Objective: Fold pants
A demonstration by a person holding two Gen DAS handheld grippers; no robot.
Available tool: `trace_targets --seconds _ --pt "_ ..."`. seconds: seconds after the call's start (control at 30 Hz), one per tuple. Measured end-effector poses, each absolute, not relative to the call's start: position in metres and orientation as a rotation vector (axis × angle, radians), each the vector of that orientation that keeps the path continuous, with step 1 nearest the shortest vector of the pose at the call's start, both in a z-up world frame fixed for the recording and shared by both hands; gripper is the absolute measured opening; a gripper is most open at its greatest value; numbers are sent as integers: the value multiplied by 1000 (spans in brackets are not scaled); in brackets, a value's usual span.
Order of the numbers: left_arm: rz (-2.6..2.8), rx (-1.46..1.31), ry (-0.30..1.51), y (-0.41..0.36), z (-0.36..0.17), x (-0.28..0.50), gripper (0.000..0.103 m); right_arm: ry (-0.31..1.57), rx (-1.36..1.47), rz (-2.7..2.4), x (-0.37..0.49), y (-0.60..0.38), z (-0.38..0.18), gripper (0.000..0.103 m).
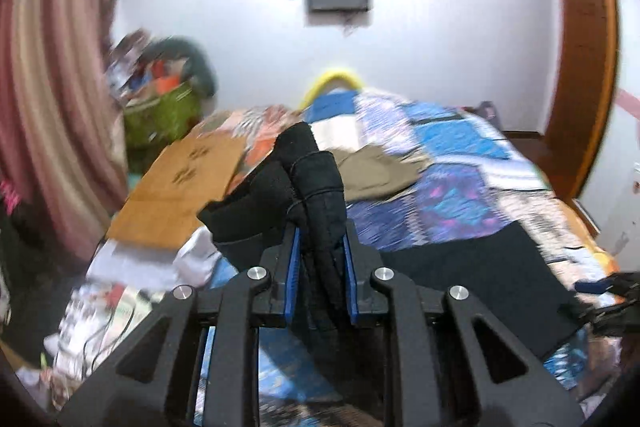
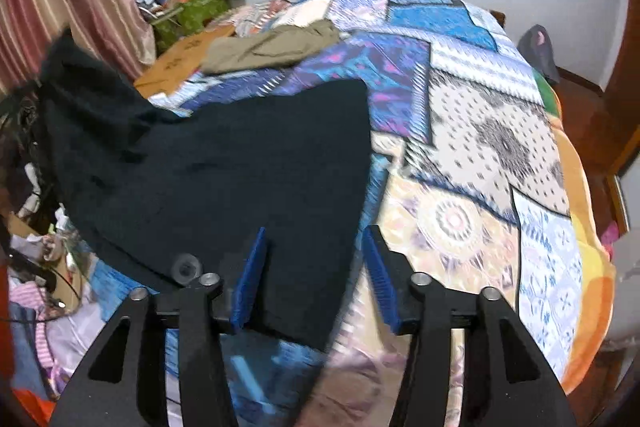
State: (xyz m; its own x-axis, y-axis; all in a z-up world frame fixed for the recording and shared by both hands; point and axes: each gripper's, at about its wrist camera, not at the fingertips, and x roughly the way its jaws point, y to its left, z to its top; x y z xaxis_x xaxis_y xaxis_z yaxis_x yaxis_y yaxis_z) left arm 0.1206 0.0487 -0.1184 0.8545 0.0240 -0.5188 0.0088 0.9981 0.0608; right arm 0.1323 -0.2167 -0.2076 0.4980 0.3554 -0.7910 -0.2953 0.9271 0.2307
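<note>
Black pants [image 2: 240,155] lie spread on the patchwork quilt [image 2: 480,147], with their left part pulled up off the bed. My left gripper [image 1: 320,227] is shut on a bunched fold of the black pants [image 1: 316,179], which sticks up past the blue pads and hangs back between the fingers. In the right wrist view, that raised part stands as a dark peak [image 2: 80,79] at the left. My right gripper [image 2: 316,231] is open over the pants' near right edge. The cloth lies flat below its two blue pads, which do not press on it.
A khaki garment [image 2: 272,47] lies further up the bed. A flat cardboard sheet [image 1: 180,183] and a full green bag [image 1: 164,115] stand at the bed's left side by a striped curtain [image 1: 48,87]. Clutter covers the floor at the left. A wooden frame [image 1: 584,67] is on the right.
</note>
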Motion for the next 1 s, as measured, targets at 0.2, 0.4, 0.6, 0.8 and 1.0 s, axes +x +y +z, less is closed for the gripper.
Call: trace_targets --seconds 0.2,0.4,0.6,0.8,1.0 --pt "-132 110 517 -10 -100 125 17 960 118 414 133 -222 -215 51" --pt "-313 100 555 -67 -104 133 14 948 117 433 133 -222 -217 53" --pt "-462 142 626 -128 -132 130 14 950 148 441 129 -227 -215 52" --pt "-536 167 731 -151 -168 121 14 952 204 410 117 -250 -208 52" --pt "-569 157 837 -157 -198 110 14 923 212 354 106 -269 -193 53"
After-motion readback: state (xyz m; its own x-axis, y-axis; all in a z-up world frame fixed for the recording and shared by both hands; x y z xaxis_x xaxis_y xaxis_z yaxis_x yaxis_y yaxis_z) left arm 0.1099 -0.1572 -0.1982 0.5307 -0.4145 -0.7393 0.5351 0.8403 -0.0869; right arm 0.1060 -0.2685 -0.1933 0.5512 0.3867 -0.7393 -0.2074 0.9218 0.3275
